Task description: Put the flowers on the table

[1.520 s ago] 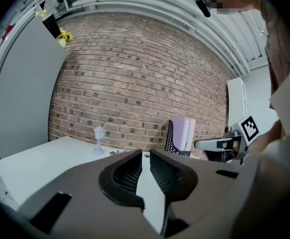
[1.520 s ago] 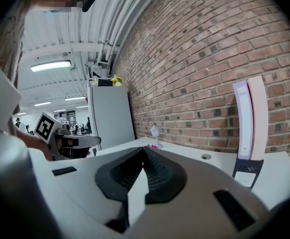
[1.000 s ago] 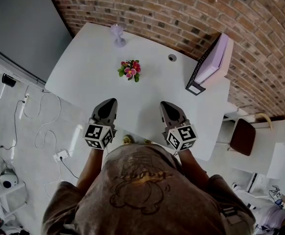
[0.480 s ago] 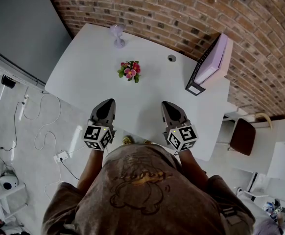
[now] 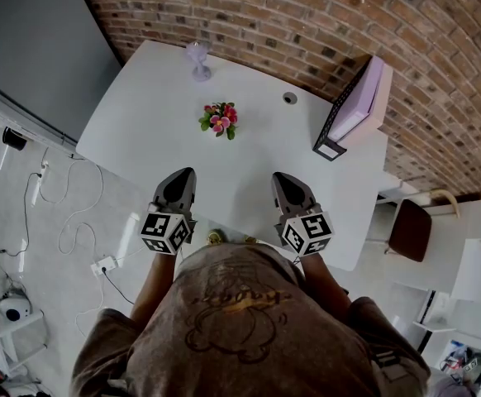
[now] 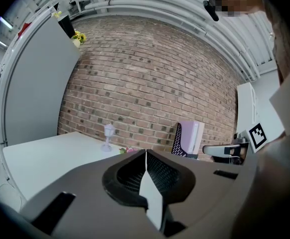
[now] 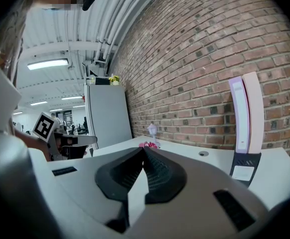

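Note:
A small bunch of pink and red flowers (image 5: 219, 119) with green leaves lies on the white table (image 5: 158, 131), near its middle. A clear stemmed glass vase (image 5: 198, 59) stands upright at the far edge. My left gripper (image 5: 183, 176) hovers over the near edge, shut and holding nothing. My right gripper (image 5: 283, 179) is level with it to the right, also shut and holding nothing. In the left gripper view the vase (image 6: 108, 137) shows beyond the closed jaws. In the right gripper view the flowers (image 7: 147, 145) peek just above the jaw tips.
A lilac and black box-like stand (image 5: 354, 110) sits at the table's right end against the brick wall (image 5: 307, 23). A round cable hole (image 5: 290, 98) lies nearby. A brown chair (image 5: 409, 230) stands right of the table. Cables and a power strip (image 5: 102, 263) lie on the floor at left.

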Demonstrator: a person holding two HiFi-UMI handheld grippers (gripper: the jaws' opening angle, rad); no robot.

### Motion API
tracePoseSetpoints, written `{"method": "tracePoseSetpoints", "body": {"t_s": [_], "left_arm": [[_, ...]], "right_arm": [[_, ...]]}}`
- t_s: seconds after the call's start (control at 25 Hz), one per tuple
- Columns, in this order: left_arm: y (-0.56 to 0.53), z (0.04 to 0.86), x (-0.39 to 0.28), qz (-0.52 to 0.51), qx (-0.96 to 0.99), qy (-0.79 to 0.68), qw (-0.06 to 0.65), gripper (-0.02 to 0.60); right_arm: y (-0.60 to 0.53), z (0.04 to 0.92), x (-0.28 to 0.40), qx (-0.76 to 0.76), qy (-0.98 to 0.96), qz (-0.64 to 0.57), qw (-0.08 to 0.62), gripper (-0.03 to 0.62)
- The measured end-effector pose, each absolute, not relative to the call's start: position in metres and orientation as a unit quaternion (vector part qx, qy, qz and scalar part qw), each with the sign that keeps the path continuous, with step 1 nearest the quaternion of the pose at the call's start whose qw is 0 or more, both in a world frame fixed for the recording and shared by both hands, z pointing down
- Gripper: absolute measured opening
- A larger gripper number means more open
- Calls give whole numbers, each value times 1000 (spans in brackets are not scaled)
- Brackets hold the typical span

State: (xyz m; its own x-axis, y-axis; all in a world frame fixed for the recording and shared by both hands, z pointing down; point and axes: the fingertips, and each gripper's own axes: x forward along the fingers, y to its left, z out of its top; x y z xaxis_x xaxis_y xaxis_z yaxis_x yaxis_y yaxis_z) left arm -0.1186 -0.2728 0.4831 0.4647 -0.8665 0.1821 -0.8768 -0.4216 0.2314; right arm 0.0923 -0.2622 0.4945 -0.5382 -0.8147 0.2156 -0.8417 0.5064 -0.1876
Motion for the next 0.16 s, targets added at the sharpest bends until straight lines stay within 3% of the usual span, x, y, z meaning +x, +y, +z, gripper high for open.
{"method": "tracePoseSetpoints", "body": {"t_s": [0.16], "left_arm": [[-272, 484, -121, 16, 841, -517, 156, 28]], "right_arm": [[-262, 494, 91, 479, -866, 137, 50, 3]]}}
